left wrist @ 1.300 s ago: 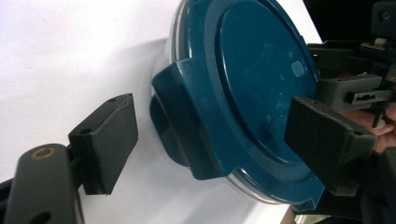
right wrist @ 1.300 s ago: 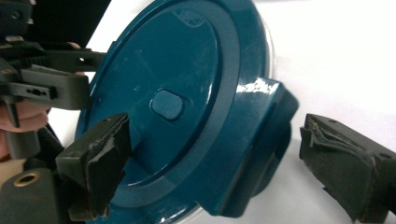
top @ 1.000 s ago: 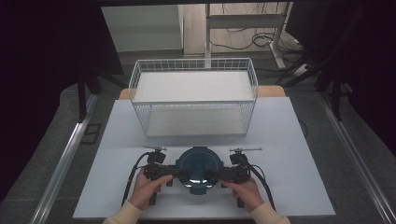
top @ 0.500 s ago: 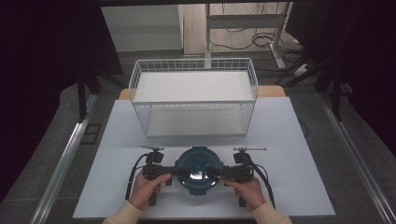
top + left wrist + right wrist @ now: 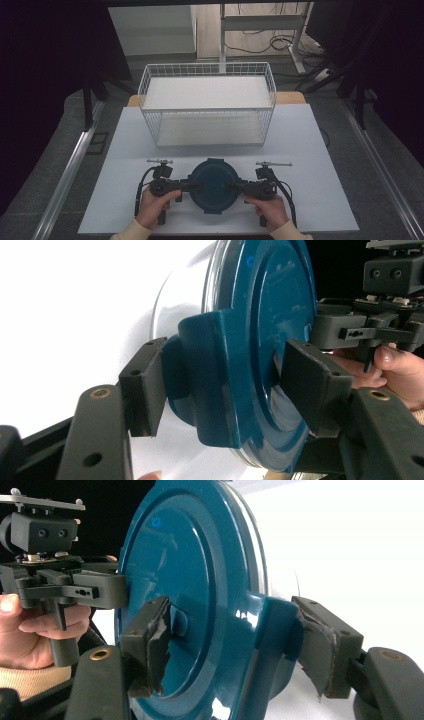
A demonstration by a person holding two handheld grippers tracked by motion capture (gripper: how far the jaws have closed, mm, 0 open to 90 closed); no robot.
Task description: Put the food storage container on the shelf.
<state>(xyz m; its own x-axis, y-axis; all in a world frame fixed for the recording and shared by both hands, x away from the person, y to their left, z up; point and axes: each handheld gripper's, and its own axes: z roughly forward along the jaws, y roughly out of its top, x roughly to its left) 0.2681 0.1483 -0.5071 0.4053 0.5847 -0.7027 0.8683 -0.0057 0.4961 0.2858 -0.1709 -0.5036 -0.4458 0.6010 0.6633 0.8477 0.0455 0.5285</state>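
Both hands rest low on the bench (image 5: 320,150), facing inward. Left tool (image 5: 196,186) closing around the container's (image 5: 214,186) latch; right tool (image 5: 234,188) clamped on the opposite latch.

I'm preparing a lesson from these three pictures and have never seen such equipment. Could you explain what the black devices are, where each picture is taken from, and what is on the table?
A person holds two black hand tools, each with two jaws. The high view looks down on the white table: left tool, right tool, a round teal lidded container between them, and a white wire basket behind. The other pictures come from cameras riding on each tool.

Both tools have just been closing their jaws. The right tool pinches the container's side latch; the left tool straddles the opposite latch, one pad seemingly not quite touching.
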